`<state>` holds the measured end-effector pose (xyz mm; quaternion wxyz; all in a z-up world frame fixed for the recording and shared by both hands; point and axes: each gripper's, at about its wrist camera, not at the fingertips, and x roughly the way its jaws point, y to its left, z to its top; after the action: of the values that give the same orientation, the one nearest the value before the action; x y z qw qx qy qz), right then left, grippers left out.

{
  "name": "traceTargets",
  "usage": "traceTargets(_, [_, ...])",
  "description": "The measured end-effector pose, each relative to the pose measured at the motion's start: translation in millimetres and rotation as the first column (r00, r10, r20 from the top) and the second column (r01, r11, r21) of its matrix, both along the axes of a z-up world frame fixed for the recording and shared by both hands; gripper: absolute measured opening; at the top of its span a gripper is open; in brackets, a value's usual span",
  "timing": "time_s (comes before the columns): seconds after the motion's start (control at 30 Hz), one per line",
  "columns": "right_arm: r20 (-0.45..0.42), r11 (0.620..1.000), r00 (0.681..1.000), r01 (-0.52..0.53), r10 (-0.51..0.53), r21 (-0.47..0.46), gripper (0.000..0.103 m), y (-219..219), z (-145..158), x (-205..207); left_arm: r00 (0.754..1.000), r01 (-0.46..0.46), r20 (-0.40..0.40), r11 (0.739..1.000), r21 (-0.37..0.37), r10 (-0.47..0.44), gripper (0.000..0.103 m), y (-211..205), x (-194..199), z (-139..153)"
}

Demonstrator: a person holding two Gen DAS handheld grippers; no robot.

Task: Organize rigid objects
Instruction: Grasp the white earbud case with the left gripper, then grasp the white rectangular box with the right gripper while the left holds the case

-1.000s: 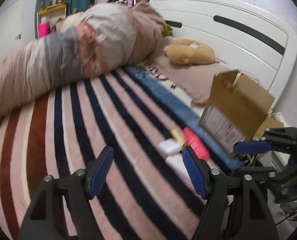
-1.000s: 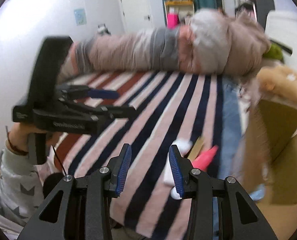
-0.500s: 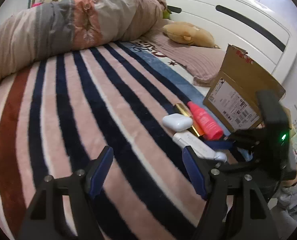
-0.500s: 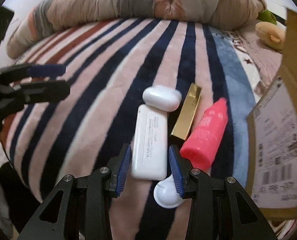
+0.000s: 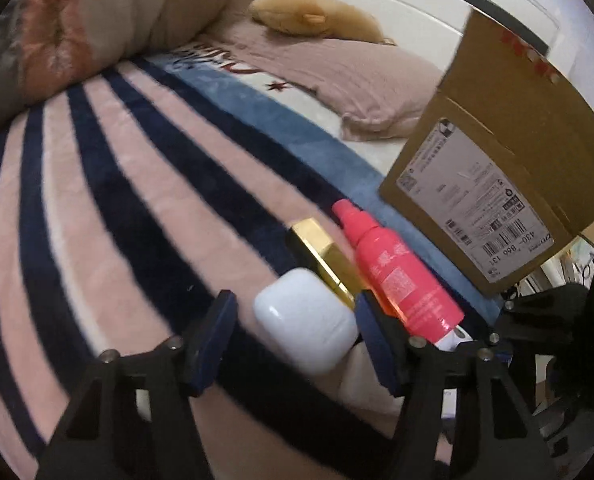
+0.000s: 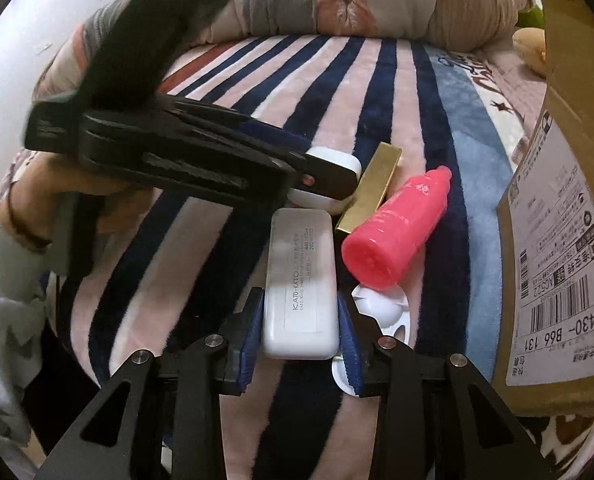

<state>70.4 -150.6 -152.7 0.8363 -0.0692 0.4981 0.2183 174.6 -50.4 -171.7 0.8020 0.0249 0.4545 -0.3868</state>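
Note:
On the striped blanket lie a white rounded case point(image 5: 307, 326), a gold bar-shaped box point(image 5: 325, 260), a pink bottle point(image 5: 397, 276) and a flat white rectangular case point(image 6: 300, 288). My left gripper point(image 5: 293, 338) is open, its blue pads on either side of the rounded case point(image 6: 337, 160), not closed on it. My right gripper point(image 6: 300, 332) has its pads against both sides of the flat white case, which still rests on the blanket. A white round lid point(image 6: 381, 312) lies beside the right pad.
An open cardboard box point(image 5: 509, 184) with a shipping label stands on the bed to the right of the objects. A rolled duvet point(image 6: 357, 0), a pink pillow point(image 5: 357, 76) and a plush toy point(image 5: 313, 16) lie at the back by the white headboard.
Both grippers moved down and forward to the objects. The left now straddles the rounded case; the right has reached around the flat white case and its pads now touch it.

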Motion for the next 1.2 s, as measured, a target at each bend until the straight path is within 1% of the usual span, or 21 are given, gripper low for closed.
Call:
traceTargets(0.03, [-0.004, 1.000, 1.000, -0.003, 0.003, 0.008, 0.031, -1, 0, 1, 1.000, 0.007, -0.007, 1.000, -0.017, -0.007, 0.046, 1, 1, 0])
traceTargets(0.07, [-0.008, 1.000, 1.000, -0.006, 0.006, 0.014, 0.031, -3, -1, 2, 1.000, 0.003, -0.010, 1.000, -0.018, -0.003, 0.042, 3, 2, 0])
traceTargets(0.1, [-0.012, 1.000, 1.000, -0.008, 0.008, 0.017, 0.031, -3, -1, 3, 1.000, -0.006, -0.010, 1.000, -0.014, 0.006, 0.035, 6, 3, 2])
traceTargets(0.17, [-0.011, 1.000, 1.000, -0.012, 0.012, 0.016, 0.031, -3, -1, 2, 1.000, -0.019, -0.015, 0.999, -0.031, 0.018, 0.028, 13, 3, 5])
traceTargets(0.23, [-0.003, 1.000, 1.000, -0.016, 0.016, 0.008, 0.031, -2, 0, 1, 1.000, -0.019, -0.025, 0.999, -0.047, 0.018, 0.025, 21, 1, 10])
traceTargets(0.27, [-0.002, 1.000, 1.000, -0.016, 0.016, 0.006, 0.031, -2, 0, 2, 1.000, -0.014, -0.024, 0.999, -0.042, 0.013, 0.026, 24, 0, 10])
traceTargets(0.33, [-0.001, 1.000, 1.000, -0.016, 0.016, 0.004, 0.031, -1, 1, 2, 1.000, 0.003, -0.030, 1.000, -0.022, -0.004, 0.032, 24, -2, 8])
traceTargets(0.4, [-0.002, 1.000, 1.000, -0.015, 0.015, 0.008, 0.031, -1, 1, 2, 0.999, 0.023, -0.048, 1.000, -0.013, -0.023, 0.045, 22, -1, 5])
traceTargets(0.43, [-0.004, 1.000, 1.000, -0.015, 0.015, 0.010, 0.031, -1, 1, 2, 0.998, 0.035, -0.053, 0.999, -0.008, -0.035, 0.048, 20, -1, 4])
traceTargets(0.5, [-0.006, 1.000, 1.000, -0.017, 0.017, 0.011, 0.031, -1, 1, 2, 0.997, 0.067, -0.038, 0.998, 0.017, -0.067, 0.059, 13, -4, 3])
traceTargets(0.53, [-0.006, 1.000, 1.000, -0.021, 0.021, 0.009, 0.031, -1, 2, 2, 0.997, 0.076, -0.026, 0.997, 0.027, -0.075, 0.061, 10, -6, 4])
traceTargets(0.63, [0.005, 0.999, 0.999, -0.049, 0.049, -0.020, 0.031, 3, 1, -1, 0.997, 0.070, 0.002, 0.995, 0.072, -0.071, 0.061, -1, -6, 1])
traceTargets(0.7, [0.003, 0.999, 0.999, -0.045, 0.045, -0.009, 0.031, 0, 0, -2, 0.998, 0.060, 0.028, 0.992, 0.112, -0.064, 0.054, -5, -8, 0])
traceTargets(0.73, [-0.004, 0.999, 0.999, -0.037, 0.037, 0.006, 0.031, -2, -1, -1, 0.997, 0.063, 0.033, 0.991, 0.117, -0.067, 0.054, -4, -9, 0])
traceTargets(0.8, [-0.013, 0.999, 0.999, -0.030, 0.030, 0.021, 0.031, -3, -1, 0, 0.998, 0.056, 0.012, 0.992, 0.111, -0.058, 0.054, 3, -9, 2])
traceTargets(0.83, [-0.008, 0.999, 0.999, -0.036, 0.036, 0.009, 0.031, -1, 0, -1, 0.999, 0.052, 0.011, 0.991, 0.120, -0.053, 0.054, 6, -10, 2])
traceTargets(0.93, [0.009, 0.997, 0.998, -0.069, 0.070, -0.027, 0.031, 6, 3, -5, 0.999, 0.007, 0.029, 0.985, 0.171, -0.012, 0.054, 25, -20, 8])
traceTargets(1.0, [-0.002, 0.995, 0.995, -0.102, 0.102, -0.017, 0.031, 10, 4, -8, 1.000, -0.025, 0.015, 0.986, 0.164, 0.023, 0.054, 49, -31, 11])
traceTargets(1.07, [0.008, 0.991, 0.991, -0.130, 0.131, -0.039, 0.031, 15, 4, -8, 0.998, -0.063, -0.010, 0.987, 0.144, 0.065, 0.054, 72, -42, 9])
traceTargets(1.13, [0.037, 0.986, 0.986, -0.160, 0.163, -0.055, 0.033, 20, 1, -7, 0.997, -0.080, -0.003, 0.988, 0.132, 0.081, 0.054, 82, -54, 5])
traceTargets(1.2, [0.023, 0.988, 0.988, -0.150, 0.151, -0.033, 0.032, 22, -4, 2, 0.995, -0.101, 0.013, 0.988, 0.117, 0.101, 0.054, 84, -58, 3])
